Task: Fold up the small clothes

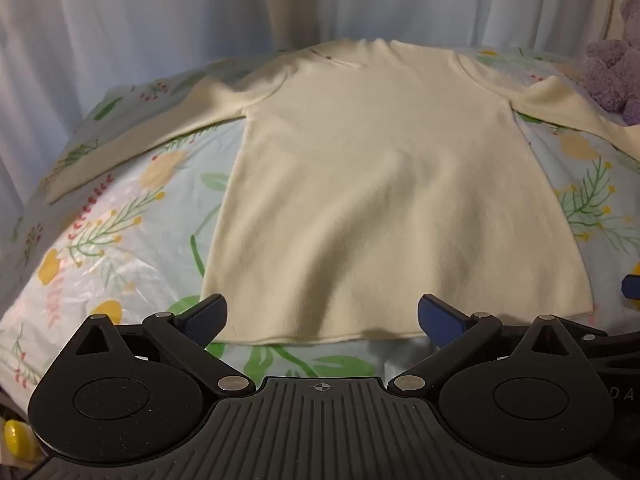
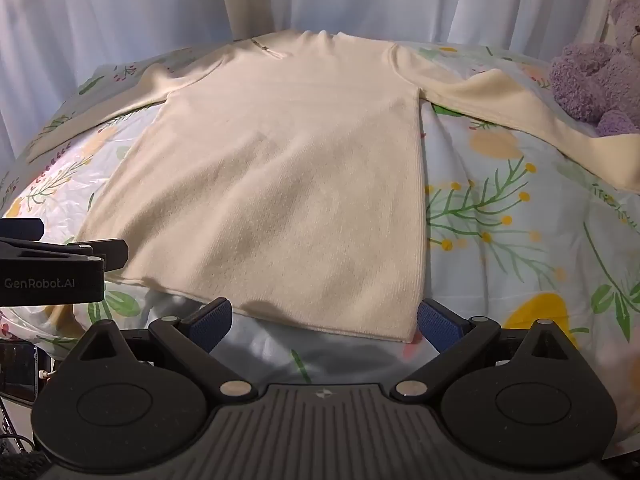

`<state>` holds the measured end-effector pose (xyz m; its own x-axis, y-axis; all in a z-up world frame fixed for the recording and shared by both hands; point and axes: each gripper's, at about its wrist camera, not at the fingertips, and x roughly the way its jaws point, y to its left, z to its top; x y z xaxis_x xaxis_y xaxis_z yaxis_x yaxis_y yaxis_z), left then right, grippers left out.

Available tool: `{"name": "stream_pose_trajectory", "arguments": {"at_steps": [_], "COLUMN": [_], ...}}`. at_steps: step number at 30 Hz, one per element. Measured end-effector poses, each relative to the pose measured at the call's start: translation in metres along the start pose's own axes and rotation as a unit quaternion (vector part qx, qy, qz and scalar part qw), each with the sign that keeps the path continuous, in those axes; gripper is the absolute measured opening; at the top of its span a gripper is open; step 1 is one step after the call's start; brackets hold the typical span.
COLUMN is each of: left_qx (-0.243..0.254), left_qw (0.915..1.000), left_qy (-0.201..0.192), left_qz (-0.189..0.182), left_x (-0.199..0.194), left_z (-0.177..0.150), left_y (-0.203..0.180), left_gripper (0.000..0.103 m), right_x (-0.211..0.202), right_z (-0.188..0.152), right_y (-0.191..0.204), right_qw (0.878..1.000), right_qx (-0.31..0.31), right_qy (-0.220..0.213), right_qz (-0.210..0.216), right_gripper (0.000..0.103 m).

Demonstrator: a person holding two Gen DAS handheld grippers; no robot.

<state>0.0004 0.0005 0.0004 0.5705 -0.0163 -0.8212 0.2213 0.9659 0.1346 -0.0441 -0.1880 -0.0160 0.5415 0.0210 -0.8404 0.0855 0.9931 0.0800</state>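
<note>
The left gripper (image 1: pixel 322 320) has its two blue-padded black fingers (image 1: pixel 204 318) spread wide, holding nothing. They sit at the near hem of a cream long-sleeved knit sweater (image 1: pixel 384 184), the hem lying between and just past the pads, with the left pad at the hem's left corner; whether the pads touch the cloth cannot be told. The right gripper (image 2: pixel 324 322) is likewise spread wide and empty, its fingers (image 2: pixel 440 324) bracketing the right part of the same hem, the right pad just beside the sweater's near right corner.

In the right wrist view the left gripper's black body appears from the side at the left edge, low over the hem's left corner.

The sweater lies flat, hem nearest, neck farthest, both sleeves stretched outward to either side. It rests on a pale blue floral bedspread with yellow blossoms and green sprigs (image 2: pixel 500 216). A fuzzy lilac plush bear (image 2: pixel 596 76) sits at the far right, touching or just beside the right sleeve. White pleated curtains (image 1: pixel 140 20) hang behind the bed.
</note>
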Motion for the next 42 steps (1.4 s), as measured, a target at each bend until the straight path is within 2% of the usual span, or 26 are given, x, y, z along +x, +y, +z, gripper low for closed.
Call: {"name": "stream_pose_trajectory", "arguments": {"at_steps": [42], "left_qx": [-0.006], "left_qw": [0.9999], "left_qy": [0.006], "left_qz": [-0.007], "left_x": [0.0079], "left_z": [0.0006], "left_y": [-0.0004], "left_gripper": [0.103], "right_x": [0.0003], "right_z": [0.0038], "right_y": [-0.0004], "right_qw": [1.000], "right_qx": [0.009], "right_qy": [-0.008], "right_qz": [0.011], "right_gripper": [0.099]}}
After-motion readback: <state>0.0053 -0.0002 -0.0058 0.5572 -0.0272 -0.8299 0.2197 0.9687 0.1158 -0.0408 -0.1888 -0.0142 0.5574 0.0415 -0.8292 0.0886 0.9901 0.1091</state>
